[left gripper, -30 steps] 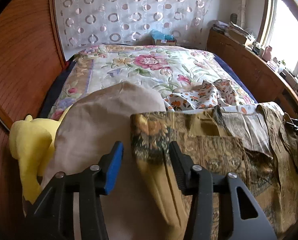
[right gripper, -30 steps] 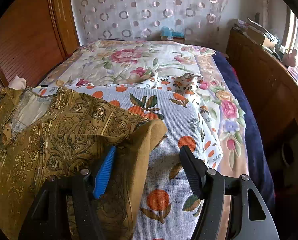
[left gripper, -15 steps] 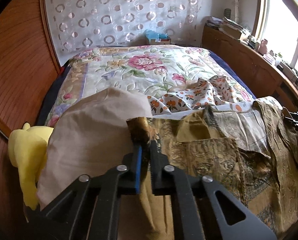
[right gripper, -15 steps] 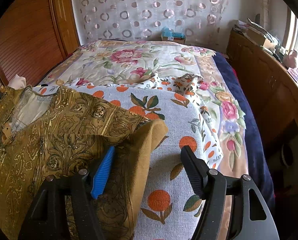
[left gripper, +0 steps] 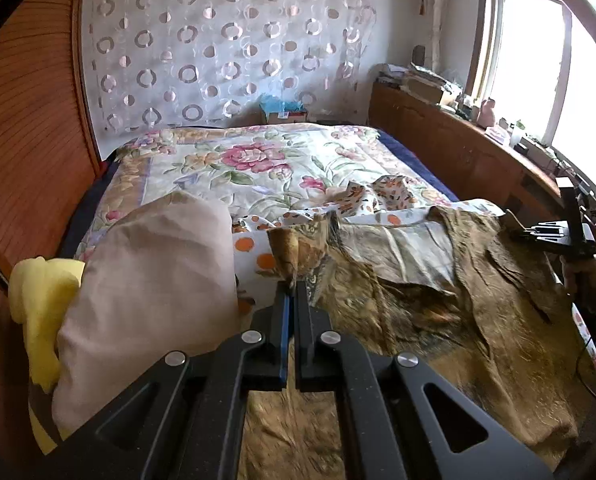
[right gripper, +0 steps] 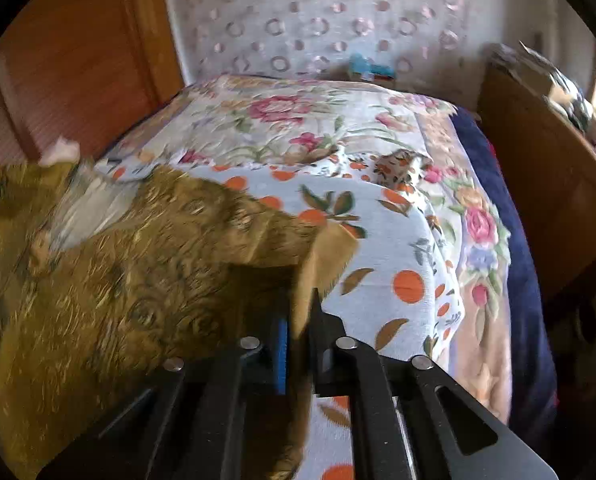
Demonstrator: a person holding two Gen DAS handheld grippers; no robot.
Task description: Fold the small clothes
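An olive-gold patterned garment (left gripper: 437, 312) with a pale lining lies spread on a white cloth with orange dots (right gripper: 397, 264) on the bed. My left gripper (left gripper: 292, 292) is shut on the garment's left corner, which stands up between the fingers. My right gripper (right gripper: 299, 300) is shut on the garment's (right gripper: 118, 288) right corner, lifted off the cloth. The right gripper also shows at the far right of the left wrist view (left gripper: 553, 236).
A beige pillow (left gripper: 150, 292) and a yellow plush toy (left gripper: 38, 312) lie left of the garment. A crumpled floral cloth (left gripper: 373, 196) lies beyond it on the floral bedspread (left gripper: 258, 160). Wooden headboard left, wooden cabinet (left gripper: 457, 148) right.
The left gripper closed on the left corner and lifted it. The right gripper, open half a second ago, has closed on the right corner and is moving, blurring its view.
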